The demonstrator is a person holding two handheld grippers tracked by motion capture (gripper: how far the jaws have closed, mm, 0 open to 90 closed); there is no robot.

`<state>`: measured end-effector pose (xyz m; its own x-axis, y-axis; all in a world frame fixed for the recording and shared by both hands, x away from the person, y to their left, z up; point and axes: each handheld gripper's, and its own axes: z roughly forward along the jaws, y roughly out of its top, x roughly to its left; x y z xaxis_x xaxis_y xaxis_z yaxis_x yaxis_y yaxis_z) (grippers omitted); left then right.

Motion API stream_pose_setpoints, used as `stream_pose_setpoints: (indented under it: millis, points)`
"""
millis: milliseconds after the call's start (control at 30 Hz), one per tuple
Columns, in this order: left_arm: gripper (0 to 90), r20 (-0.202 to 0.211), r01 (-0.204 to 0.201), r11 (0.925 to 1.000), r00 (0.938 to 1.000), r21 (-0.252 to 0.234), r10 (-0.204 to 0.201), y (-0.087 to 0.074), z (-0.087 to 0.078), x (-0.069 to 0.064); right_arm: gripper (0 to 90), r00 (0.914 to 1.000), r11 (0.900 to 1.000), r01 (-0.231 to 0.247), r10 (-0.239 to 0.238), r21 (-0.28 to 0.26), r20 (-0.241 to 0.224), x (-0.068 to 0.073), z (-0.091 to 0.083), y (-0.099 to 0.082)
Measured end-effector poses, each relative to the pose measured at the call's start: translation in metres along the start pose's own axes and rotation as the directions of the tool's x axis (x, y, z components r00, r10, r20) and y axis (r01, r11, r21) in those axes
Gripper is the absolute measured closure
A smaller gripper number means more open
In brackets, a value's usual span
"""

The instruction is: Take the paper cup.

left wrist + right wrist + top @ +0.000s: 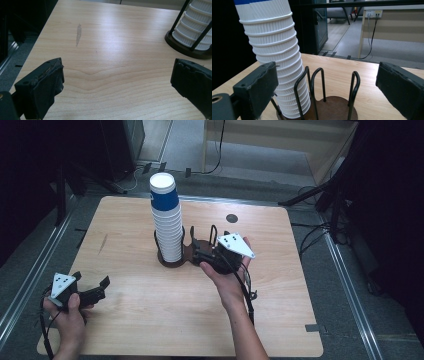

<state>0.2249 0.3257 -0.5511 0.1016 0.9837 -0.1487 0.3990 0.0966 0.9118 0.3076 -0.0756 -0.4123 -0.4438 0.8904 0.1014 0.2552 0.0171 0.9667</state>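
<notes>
A tall stack of paper cups [166,217] stands in the left bay of a dark wire cup holder [186,251] near the middle of the wooden worktop [150,310], a little towards the far side. The stack is white and ribbed, with a blue band round the top cup, and it leans slightly to the left as it rises. The holder's right bay, ringed by bent wire loops [353,87], looks empty.

The right claw [199,256] sits just beside the holder on its right, jaws spread wide with nothing between them; its own view looks across the empty bay at the stack [279,60]. The left claw [95,285] rests at the near left of the worktop, well apart from the holder, also wide and empty.

The cups are probably very light, thin-walled and easy to crush, so a gentle squeeze would suit them. The ribbing should give the pads some bite, yet nested cups tend to cling, and pulling one may drag others along or tip the leaning column. A sensible hold is judged to be across the top cup, just below its rim, where the wall is stiffest, with the other claw steadying the lower stack or the holder
</notes>
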Motion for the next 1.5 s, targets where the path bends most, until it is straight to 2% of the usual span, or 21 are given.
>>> stream_pose_setpoints:
  millis: [1300,1500]
  points:
    - [0.0,-0.001,-0.015,0.9998,0.9999,0.014,0.015,0.0,0.002,-0.002,3.8,0.9969,0.9997,-0.017,0.015,-0.017,-0.078,0.037,0.026,0.02]
    - [0.0,0.0,-0.014,0.9998,0.9999,0.017,0.014,0.001,0.002,-0.002,3.5,0.9953,0.9997,-0.009,0.007,-0.024,-0.096,0.048,0.033,0.025]
